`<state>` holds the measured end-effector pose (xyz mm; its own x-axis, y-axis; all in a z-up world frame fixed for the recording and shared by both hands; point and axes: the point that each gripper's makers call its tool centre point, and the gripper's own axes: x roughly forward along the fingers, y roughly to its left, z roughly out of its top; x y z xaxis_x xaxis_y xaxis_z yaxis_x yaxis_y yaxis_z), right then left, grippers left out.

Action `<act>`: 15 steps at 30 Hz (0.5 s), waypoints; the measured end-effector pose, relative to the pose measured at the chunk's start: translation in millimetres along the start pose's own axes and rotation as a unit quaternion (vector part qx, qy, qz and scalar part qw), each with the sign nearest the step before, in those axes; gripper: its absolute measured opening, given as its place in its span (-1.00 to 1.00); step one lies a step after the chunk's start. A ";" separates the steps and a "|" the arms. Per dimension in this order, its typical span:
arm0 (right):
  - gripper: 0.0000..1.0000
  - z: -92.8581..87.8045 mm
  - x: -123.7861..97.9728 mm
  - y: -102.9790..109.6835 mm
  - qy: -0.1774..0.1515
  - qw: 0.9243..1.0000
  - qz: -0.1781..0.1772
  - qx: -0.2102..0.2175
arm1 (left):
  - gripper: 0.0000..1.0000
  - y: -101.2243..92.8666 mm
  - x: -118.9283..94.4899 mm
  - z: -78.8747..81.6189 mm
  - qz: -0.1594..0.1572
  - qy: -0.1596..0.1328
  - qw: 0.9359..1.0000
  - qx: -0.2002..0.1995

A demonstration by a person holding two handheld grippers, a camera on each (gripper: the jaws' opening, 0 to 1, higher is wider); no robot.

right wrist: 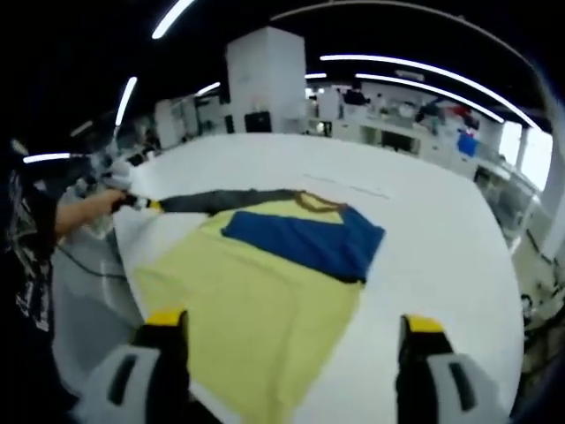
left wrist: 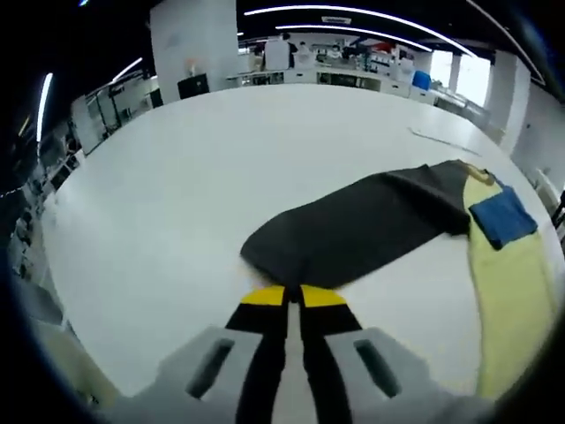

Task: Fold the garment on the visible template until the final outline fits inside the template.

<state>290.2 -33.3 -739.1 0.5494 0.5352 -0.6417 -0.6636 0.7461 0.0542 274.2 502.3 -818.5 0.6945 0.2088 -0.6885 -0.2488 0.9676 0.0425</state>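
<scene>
Left hand-held gripper point(left wrist: 293, 299): jaws closed on the dark sleeve point(left wrist: 353, 228) (pulled toward the table point(left wrist: 177, 194) edge).
Right hand-held gripper point(right wrist: 296, 331): wide open, holding nothing.
Risk: the sleeve may slip out, or the garment point(right wrist: 256, 300) may drag.

In the left gripper view, the garment point(left wrist: 388, 221) is cut off at the right and lower right edge, so its yellow body runs out of sight. Its dark sleeve end meets the left gripper point(left wrist: 293, 296); the shut jaws hide the pinched cloth. In the right gripper view, the garment's near hem passes below the picture's bottom between the jaws. Far benches are too small to tell.
</scene>
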 end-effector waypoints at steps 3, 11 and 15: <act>0.98 -1.8 -0.7 2.2 0.004 1.000 0.002 -0.002 | -0.98 6.4 4.1 1.4 0.002 0.006 1.000 0.014; 0.98 -3.7 -1.7 -0.1 0.009 1.000 -0.004 0.000 | -0.98 18.8 13.6 4.8 0.004 0.015 0.999 0.040; 0.98 -2.5 -2.5 -1.4 0.008 1.000 -0.007 0.002 | -0.98 26.7 19.9 7.3 0.008 0.019 0.999 0.050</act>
<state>288.5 -36.7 -739.4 0.5506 0.5183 -0.6544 -0.6534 0.7554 0.0486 286.3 533.3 -825.8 0.6640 0.2214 -0.7142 -0.1903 0.9737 0.1249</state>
